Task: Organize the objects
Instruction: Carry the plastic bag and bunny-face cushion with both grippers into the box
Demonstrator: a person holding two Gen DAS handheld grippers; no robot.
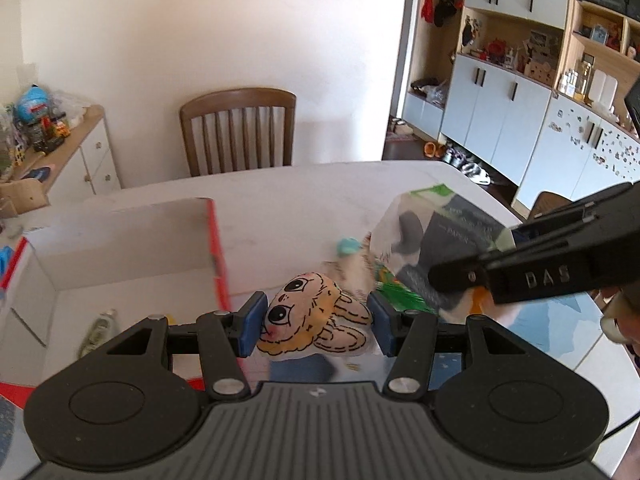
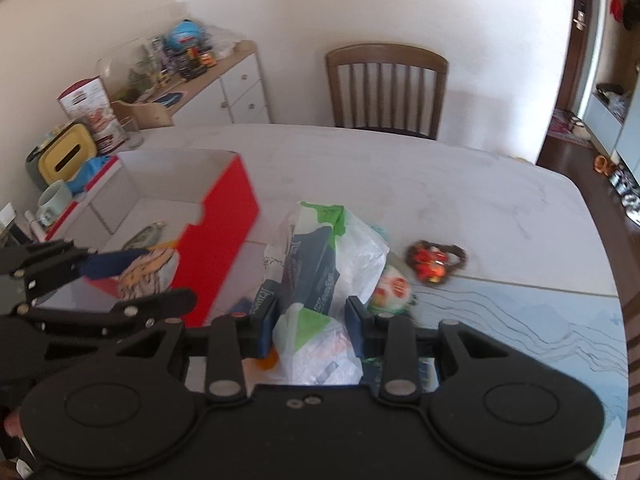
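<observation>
Your left hand-held gripper [image 1: 316,326] pinches the flat cartoon-face plush pouch [image 1: 316,316] between its blue pads, beside the open red-and-white cardboard box [image 2: 224,216], which already holds a small bottle [image 2: 146,236]. Your right hand-held gripper [image 2: 310,328] is closed on the white plastic bag [image 2: 316,340]. A wicker-ringed orange ornament [image 2: 436,262] remains loose; the white marble tabletop [image 2: 400,168] toward its far edge is free.

A home dining room — a wooden chair [image 1: 238,130] at a pale table [image 2: 400,168], wall cupboards [image 1: 500,96] and a toy-cluttered sideboard [image 2: 224,80].
</observation>
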